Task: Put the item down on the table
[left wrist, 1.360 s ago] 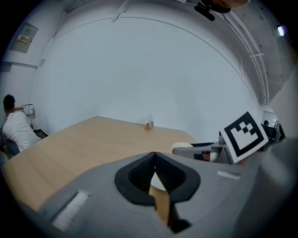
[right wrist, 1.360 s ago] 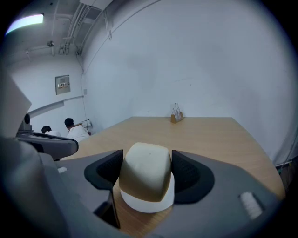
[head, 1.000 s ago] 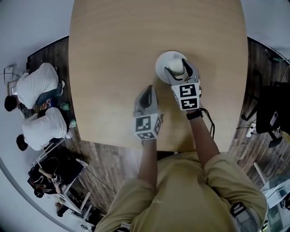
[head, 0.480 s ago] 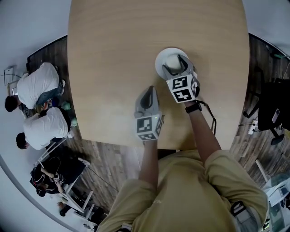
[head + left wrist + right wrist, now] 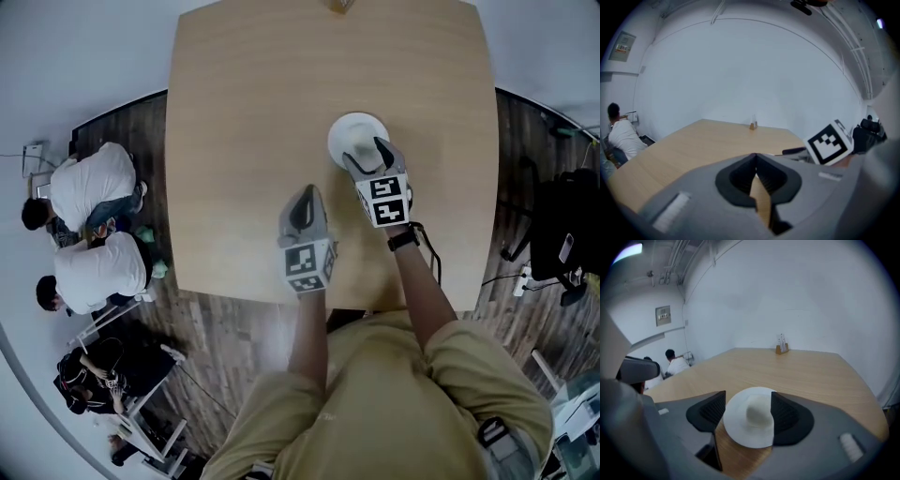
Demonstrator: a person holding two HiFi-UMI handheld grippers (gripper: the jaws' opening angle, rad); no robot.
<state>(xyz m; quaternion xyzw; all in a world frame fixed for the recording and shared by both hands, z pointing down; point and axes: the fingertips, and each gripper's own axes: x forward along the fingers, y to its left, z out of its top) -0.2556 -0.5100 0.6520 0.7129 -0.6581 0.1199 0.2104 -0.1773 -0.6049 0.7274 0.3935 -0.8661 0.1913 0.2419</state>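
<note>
Where the hat lay: the white hat (image 5: 352,129) sat flat on its brim on the table (image 5: 244,112), crown up, towards the right of the top and well in from every edge.
Right gripper: the right gripper (image 5: 748,400) hung low over the near side of the hat with its jaws spread wide. The crown showed between them with bare brim to its left, so I judged that the pads were not pressing on anything.
Left gripper: the left gripper (image 5: 756,158) had its jaws drawn together with nothing between them. It hovered over bare wood nearer the person, apart from the hat.
Done: I took the putting-down itself as finished, since the hat rested on the wood and neither jaw looked to be bearing it.
Left to do: as I read it, only the withdrawal remained, drawing the right gripper back and up without catching the brim.
Doubt: in the right gripper view the right-hand pad stood just beside the crown, and I could not rule out a light touch there.
Elsewhere: a small wooden holder (image 5: 782,348) stood at the far end of the table. Several people (image 5: 89,183) were gathered off its left side, with no part in the task.
</note>
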